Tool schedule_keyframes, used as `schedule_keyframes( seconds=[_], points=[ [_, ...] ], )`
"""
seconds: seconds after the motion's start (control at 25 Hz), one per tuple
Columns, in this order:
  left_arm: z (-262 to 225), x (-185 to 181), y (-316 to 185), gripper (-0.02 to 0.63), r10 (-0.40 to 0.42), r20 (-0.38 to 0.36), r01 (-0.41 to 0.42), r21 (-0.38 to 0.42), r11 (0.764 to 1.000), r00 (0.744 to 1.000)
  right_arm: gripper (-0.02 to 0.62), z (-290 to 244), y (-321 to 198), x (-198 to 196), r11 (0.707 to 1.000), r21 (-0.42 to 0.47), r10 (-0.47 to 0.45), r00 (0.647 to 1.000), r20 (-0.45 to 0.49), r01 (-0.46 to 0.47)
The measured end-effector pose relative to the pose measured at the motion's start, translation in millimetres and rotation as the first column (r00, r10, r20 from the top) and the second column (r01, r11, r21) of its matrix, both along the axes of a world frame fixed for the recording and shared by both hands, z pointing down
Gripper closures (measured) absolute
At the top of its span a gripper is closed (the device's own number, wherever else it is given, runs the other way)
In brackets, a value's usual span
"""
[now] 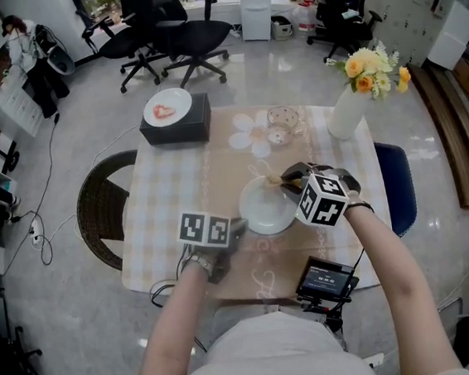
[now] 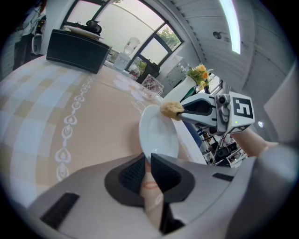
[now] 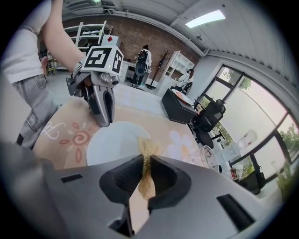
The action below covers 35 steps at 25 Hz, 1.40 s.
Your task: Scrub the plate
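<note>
Between the left gripper's (image 2: 148,161) jaws, clenched on its near rim, the plate (image 2: 159,135) tilts up off the counter (image 1: 169,198), likely to steady it and turn its face toward the right gripper (image 3: 145,161). Those jaws pinch a sponge (image 3: 148,149), its tip at the far rim, placed for scrubbing.

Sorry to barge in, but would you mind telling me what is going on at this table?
A person is scrubbing a plate with two hand-held grippers. The left gripper has its fingers shut on the plate's near rim to steady it. The right gripper is shut on a yellow sponge, which sits against the plate's opposite edge. The plate looks white and fairly clean. I cannot tell whether it is lifted off the table.
</note>
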<state>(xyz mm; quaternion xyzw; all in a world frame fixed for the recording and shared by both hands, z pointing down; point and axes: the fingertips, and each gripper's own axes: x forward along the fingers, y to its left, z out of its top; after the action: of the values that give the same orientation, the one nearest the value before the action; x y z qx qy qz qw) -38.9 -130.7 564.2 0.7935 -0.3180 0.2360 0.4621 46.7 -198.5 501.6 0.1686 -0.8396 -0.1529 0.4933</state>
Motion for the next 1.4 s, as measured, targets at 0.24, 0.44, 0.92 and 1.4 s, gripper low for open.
schedule_keyframes(
  seconds=[0.24,0.44,0.92,1.4],
  points=[
    [-0.1,-0.6,-0.1,0.575,0.001,0.001,-0.001,0.003,1.0,1.0,0.545,8.4,14.3,6.5,0.999,-0.048,-0.023,0.999,-0.044,0.021],
    [0.0,0.0,-0.2,0.575,0.001,0.001,-0.001,0.005,1.0,1.0,0.545,16.0,29.1,10.8,0.996,-0.086,-0.036,0.998,-0.06,0.03],
    [-0.6,-0.1,-0.5,0.575,0.002,0.001,-0.002,0.01,1.0,1.0,0.545,33.5,79.6,7.9,0.969,-0.233,-0.095,0.995,-0.039,0.083],
    [-1.2,0.2,1.1,0.575,0.002,0.006,-0.002,0.009,1.0,1.0,0.545,29.5,104.4,2.8,0.934,-0.333,-0.11,0.991,0.072,0.128]
  ],
)
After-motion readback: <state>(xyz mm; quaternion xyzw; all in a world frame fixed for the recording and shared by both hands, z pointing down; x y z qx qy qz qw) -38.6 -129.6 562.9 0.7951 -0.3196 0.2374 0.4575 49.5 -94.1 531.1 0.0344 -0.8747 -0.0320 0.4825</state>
